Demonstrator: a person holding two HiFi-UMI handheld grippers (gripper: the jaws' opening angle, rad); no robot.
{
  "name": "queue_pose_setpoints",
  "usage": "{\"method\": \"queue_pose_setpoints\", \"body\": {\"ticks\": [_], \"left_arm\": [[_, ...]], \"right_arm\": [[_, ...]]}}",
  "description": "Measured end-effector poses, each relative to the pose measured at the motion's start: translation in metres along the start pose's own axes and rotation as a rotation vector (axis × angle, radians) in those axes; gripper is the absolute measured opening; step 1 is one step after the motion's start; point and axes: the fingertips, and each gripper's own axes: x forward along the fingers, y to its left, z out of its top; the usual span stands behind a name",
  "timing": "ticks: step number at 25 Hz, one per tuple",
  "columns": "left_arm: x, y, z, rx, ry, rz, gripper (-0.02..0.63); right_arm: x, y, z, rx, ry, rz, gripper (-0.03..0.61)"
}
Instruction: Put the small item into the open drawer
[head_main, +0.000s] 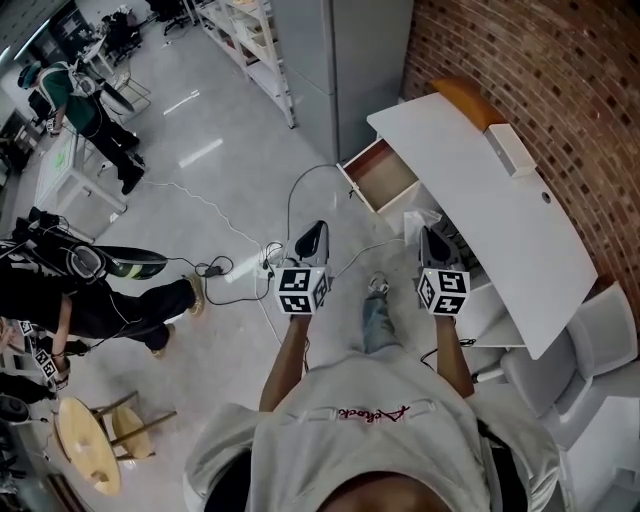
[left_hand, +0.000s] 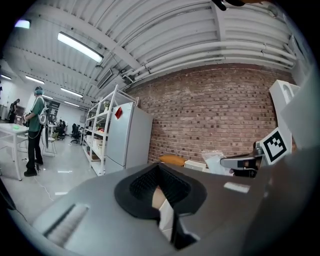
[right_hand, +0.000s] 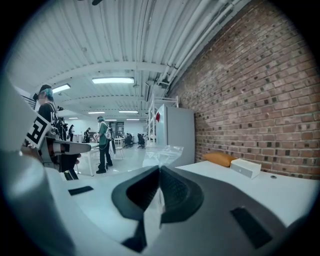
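Observation:
The white desk (head_main: 480, 200) stands at the right with its wooden drawer (head_main: 385, 178) pulled open toward the floor side; nothing shows inside it. My right gripper (head_main: 430, 235) hovers beside the desk edge just behind the drawer. It is shut on a clear plastic bag (head_main: 424, 218), which rises from the jaw tips (right_hand: 159, 169) as crinkled film (right_hand: 162, 152). My left gripper (head_main: 312, 232) is held over the floor to the left, level with the right one. Its jaws (left_hand: 159, 166) are shut and I see nothing gripped. The left gripper view shows the bag (left_hand: 215, 160) at the right gripper's tip.
An orange pad (head_main: 463, 98) and a white box (head_main: 510, 150) lie on the desk's far end. A grey cabinet (head_main: 340, 60) and shelving (head_main: 250, 40) stand beyond the drawer. Cables (head_main: 220, 265) trail on the floor. A person (head_main: 100, 290), a round stool (head_main: 85, 445) and a white chair (head_main: 590, 350) are nearby.

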Motion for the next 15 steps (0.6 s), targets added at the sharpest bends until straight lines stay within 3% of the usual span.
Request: {"method": "queue_pose_setpoints", "body": {"ticks": [6, 15], "left_arm": [[0.053, 0.021, 0.009, 0.002, -0.008, 0.008, 0.006], [0.175, 0.046, 0.041, 0.024, -0.016, 0.027, 0.006]], "right_arm": [[0.052, -0.019, 0.011, -0.004, -0.012, 0.013, 0.012], [0.169, -0.08, 0.04, -0.001, -0.021, 0.051, 0.012]]}}
